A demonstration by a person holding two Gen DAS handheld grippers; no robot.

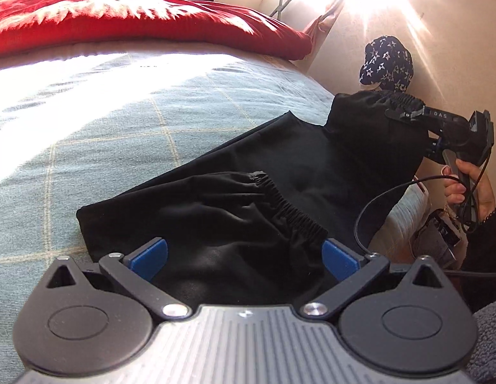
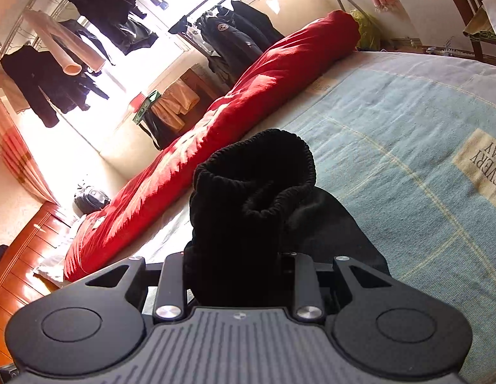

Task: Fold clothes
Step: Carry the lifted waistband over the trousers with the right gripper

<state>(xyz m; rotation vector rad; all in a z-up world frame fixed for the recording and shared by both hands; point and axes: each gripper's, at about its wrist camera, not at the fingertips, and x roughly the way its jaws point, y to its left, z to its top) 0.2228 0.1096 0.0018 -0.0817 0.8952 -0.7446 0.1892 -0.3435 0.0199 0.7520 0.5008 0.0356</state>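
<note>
So the black pants [image 1: 248, 172] are lying across the light blue bedspread [image 1: 103, 121], and the thing that matters for the next move is how they run: the long axis goes from the left gripper [image 1: 244, 257] diagonally up toward the right gripper [image 1: 404, 112], which has the far end lifted off the bed. Closest in, the left gripper has its jaws spread wide, blue pads [image 1: 148, 257] clear on both sides, with a bunch of black fabric and an elastic band [image 1: 289, 208] sitting in the gap but nothing pinching it as far as the left wrist view shows. So the cloth lies straight ahead of and under that claw, basically already in the mouth. Further out, the right gripper is clamped on the other gathered end, and in its own view [image 2: 238, 256] the bunched fabric sticks up out of the narrowed jaws. The person's hand [image 1: 468, 185] is on that handle at the bed's edge. Way at the back there's a red duvet [image 1: 135, 22] along the far side, well apart from the pants. Looks like the left one is nearer to the loose end, so it'd need to close there before anything gets folded over
</note>
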